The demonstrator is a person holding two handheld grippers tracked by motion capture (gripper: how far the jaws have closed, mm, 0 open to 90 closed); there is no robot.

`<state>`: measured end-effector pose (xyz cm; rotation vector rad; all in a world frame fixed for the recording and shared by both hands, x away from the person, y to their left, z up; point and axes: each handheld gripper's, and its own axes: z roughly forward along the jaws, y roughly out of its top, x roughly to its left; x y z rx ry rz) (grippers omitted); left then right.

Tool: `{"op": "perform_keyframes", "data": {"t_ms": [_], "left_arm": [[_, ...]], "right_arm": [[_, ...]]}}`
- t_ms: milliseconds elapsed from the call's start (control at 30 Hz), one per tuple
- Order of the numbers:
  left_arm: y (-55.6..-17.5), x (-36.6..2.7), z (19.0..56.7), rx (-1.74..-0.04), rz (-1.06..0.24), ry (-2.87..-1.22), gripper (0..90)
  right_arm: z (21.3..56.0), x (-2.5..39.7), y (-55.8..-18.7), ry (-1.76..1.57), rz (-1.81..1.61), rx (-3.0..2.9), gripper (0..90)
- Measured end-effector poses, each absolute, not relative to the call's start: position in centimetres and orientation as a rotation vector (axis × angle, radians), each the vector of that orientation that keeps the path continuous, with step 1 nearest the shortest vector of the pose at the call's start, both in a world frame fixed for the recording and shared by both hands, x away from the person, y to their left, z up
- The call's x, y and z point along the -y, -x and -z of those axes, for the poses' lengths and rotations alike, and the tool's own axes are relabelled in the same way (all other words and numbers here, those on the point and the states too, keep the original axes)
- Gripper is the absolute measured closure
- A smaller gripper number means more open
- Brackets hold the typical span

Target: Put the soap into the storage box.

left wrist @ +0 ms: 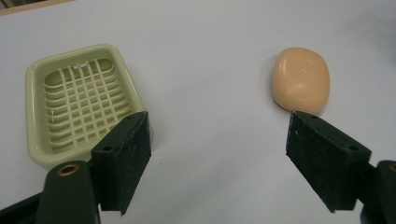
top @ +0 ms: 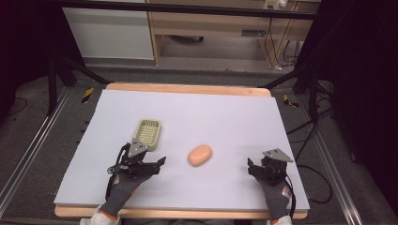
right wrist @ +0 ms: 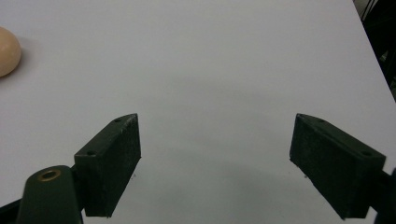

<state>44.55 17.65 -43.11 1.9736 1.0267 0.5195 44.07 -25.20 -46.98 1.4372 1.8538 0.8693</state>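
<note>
A peach bar of soap (top: 200,155) lies on the white table sheet (top: 211,110) near the middle front. To its left stands a pale green soap dish (top: 148,131) with a grid floor and nothing in it. My left gripper (top: 145,158) rests just in front of the dish, open and holding nothing. In the left gripper view the dish (left wrist: 79,102) is beyond the left jaw and the soap (left wrist: 301,85) just beyond the right jaw, with the gripper (left wrist: 219,126) wide apart. My right gripper (top: 265,165) is open at the front right; in its own view (right wrist: 217,123) bare sheet lies between the jaws and the soap (right wrist: 8,51) peeks in at far left.
The sheet covers a wooden table whose edge (top: 187,88) shows at the back. Dark frame legs and cables (top: 305,136) stand on the floor beside the table. A wooden cabinet (top: 211,28) is farther back.
</note>
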Motion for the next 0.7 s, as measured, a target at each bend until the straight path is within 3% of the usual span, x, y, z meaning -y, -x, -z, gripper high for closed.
{"op": "perform_keyframes", "data": {"t_ms": [700], "left_arm": [[-46.3, -13.6, 41.8, -0.958, -0.477, -2.028, 18.6]], "right_arm": [[46.9, 25.4, -44.0, -1.435, -0.868, -1.829, 15.7]]}}
